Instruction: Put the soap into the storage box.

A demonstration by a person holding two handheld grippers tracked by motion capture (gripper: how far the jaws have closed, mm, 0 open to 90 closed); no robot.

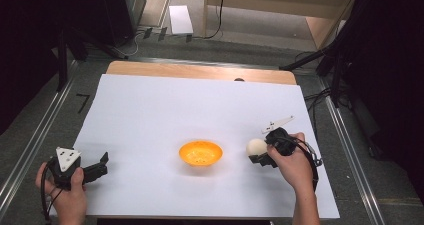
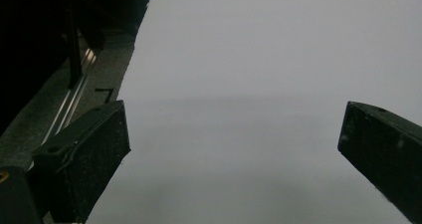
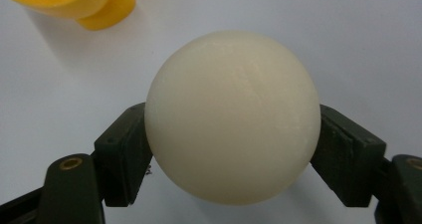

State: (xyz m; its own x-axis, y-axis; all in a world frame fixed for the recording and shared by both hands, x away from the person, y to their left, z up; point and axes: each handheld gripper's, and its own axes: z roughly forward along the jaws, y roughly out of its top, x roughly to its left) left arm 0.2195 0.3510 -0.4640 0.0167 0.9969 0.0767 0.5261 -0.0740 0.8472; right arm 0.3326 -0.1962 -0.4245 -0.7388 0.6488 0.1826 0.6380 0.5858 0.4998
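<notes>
Now the right tool (image 1: 259, 154) clamps the cream ball (image 1: 256, 147) between its jaws near the table's (image 1: 150, 110) front right, just beside the orange bowl (image 1: 200, 153); the left tool (image 1: 97, 166) gapes wide, empty, at the front left corner.

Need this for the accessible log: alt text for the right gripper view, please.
A cream-white ball sits clamped between the two black jaws of the right gripper, one jaw pressing each side, seen close up over a white table cover. Part of an orange bowl shows at the top left corner, apart from the ball.
</notes>
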